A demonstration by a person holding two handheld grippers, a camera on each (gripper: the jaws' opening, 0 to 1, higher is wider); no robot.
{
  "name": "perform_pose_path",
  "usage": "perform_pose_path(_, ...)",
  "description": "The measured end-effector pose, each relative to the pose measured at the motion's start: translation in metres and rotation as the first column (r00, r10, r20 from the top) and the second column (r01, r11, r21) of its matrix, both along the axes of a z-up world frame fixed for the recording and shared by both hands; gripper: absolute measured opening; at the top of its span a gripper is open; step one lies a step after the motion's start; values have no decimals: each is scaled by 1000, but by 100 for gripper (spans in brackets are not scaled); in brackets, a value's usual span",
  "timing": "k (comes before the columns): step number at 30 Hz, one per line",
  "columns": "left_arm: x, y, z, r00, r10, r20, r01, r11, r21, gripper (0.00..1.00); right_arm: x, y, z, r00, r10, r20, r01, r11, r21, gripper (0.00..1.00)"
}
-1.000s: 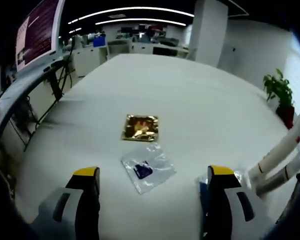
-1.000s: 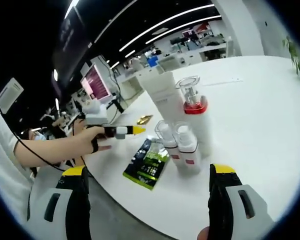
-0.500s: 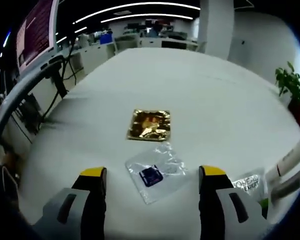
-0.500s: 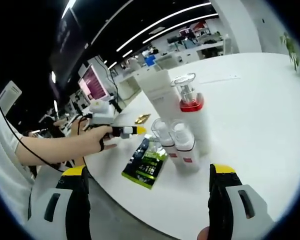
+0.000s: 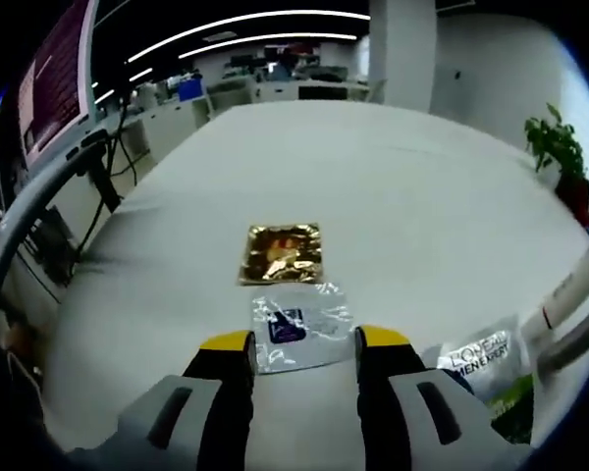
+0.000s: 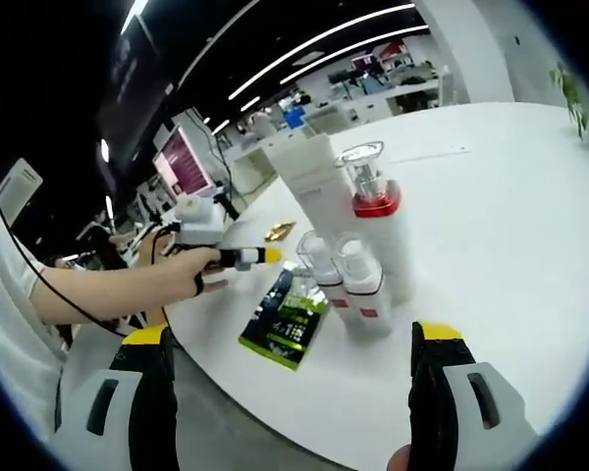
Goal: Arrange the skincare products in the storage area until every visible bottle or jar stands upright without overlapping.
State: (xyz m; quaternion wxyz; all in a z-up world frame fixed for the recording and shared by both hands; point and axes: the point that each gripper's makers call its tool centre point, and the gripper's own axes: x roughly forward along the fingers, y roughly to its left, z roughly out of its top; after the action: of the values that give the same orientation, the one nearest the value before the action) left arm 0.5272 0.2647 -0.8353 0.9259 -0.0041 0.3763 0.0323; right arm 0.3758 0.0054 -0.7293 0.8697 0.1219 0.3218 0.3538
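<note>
My left gripper (image 5: 304, 340) hovers low over the white table (image 5: 373, 186), jaws open but drawn fairly close together. The near edge of a clear sachet (image 5: 296, 327) with a blue insert lies between the tips. A gold sachet (image 5: 283, 253) lies just beyond it. My right gripper (image 6: 293, 336) is open wide and holds nothing. Ahead of it a tall white tube (image 6: 314, 182), a pump bottle with a red collar (image 6: 375, 211) and two small clear-capped bottles (image 6: 363, 283) stand upright in a tight cluster. A green sachet (image 6: 290, 319) lies flat beside them.
A silver L'Oreal sachet (image 5: 483, 353) lies right of the left jaws, with white bottles (image 5: 569, 294) at that view's edge. A person's hand (image 6: 182, 277) holds the left gripper (image 6: 240, 257) near the table edge. A potted plant (image 5: 555, 152) and desks stand beyond.
The left jaws have narrowed, and that gripper has moved in over the clear sachet. The right gripper and the bottles have not moved.
</note>
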Motion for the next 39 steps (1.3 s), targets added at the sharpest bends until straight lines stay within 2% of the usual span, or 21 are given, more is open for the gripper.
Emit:
perform_pose_path(10, -1, 3, 1, 1000, -24, -2, 24, 1000, -4, 39, 0, 0, 0, 1000, 0, 5, 0, 1000, -2, 100)
perform_pose_path(19, -7, -2, 14, 996, -86, 37, 86, 996, 11, 39, 1, 0, 2, 1000, 2, 9, -2, 1000, 0, 100)
perform_pose_path(26, -10, -4, 31, 988, -133, 82, 131, 991, 29, 39, 3, -1, 5, 1000, -3, 28, 3, 1000, 1, 100)
perform_pose_path(31, -15, -10, 50, 977, -173, 125, 171, 985, 32, 39, 4, -2, 8, 999, -9, 46, 9, 1000, 4, 99)
perform_pose_path(35, -25, -22, 71, 965, -207, 160, 208, 978, 13, 38, 5, -1, 12, 998, -4, 61, 3, 1000, 7, 94)
perform_pose_path(39, -32, -28, 88, 957, -225, 184, 228, 974, 7, 38, 5, -2, 11, 998, -6, 68, 6, 1000, 1, 93)
